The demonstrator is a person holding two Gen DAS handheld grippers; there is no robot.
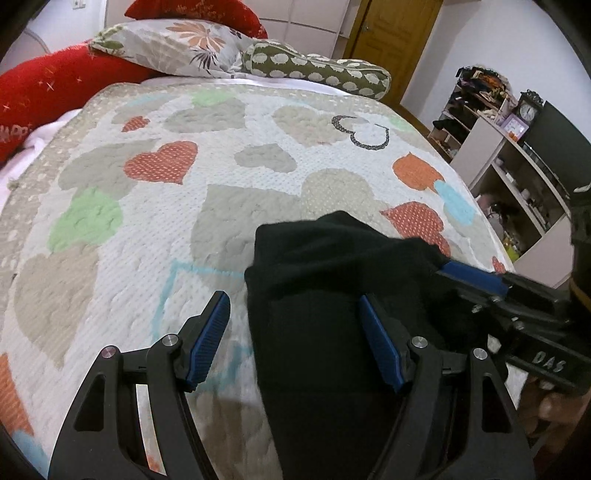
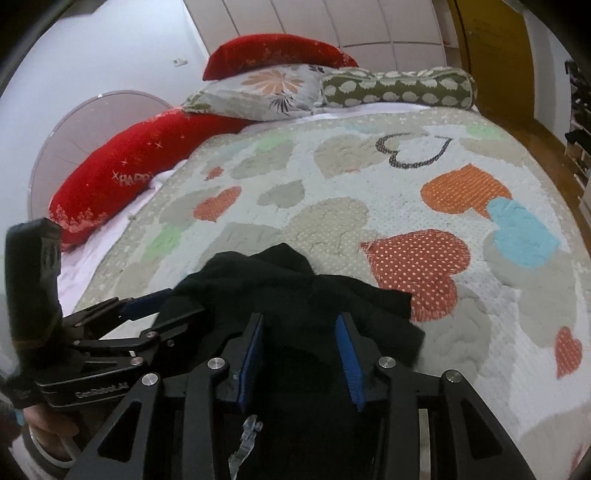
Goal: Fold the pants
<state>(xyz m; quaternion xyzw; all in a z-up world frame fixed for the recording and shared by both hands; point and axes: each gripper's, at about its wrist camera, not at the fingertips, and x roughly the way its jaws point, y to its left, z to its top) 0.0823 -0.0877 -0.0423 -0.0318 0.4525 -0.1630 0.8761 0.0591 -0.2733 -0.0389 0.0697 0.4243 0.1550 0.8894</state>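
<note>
Black pants (image 1: 325, 280) lie bunched on the quilted heart bedspread (image 1: 155, 229) near the bed's front edge; they also show in the right wrist view (image 2: 295, 291). My left gripper (image 1: 295, 306) is open, its jaws wide apart over the pants' left edge, the left finger above bare quilt. My right gripper (image 2: 301, 321) is open over the middle of the pants, with dark cloth between and below its fingers. The right gripper shows from the side in the left wrist view (image 1: 476, 277). The left gripper shows in the right wrist view (image 2: 147, 302).
Red cushions (image 2: 110, 177), a floral pillow (image 2: 266, 92) and a green patterned bolster (image 2: 399, 88) lie at the head of the bed. Shelves with clutter and a clock (image 1: 517, 147) stand to the right of the bed. A wooden door (image 1: 391, 33) is behind.
</note>
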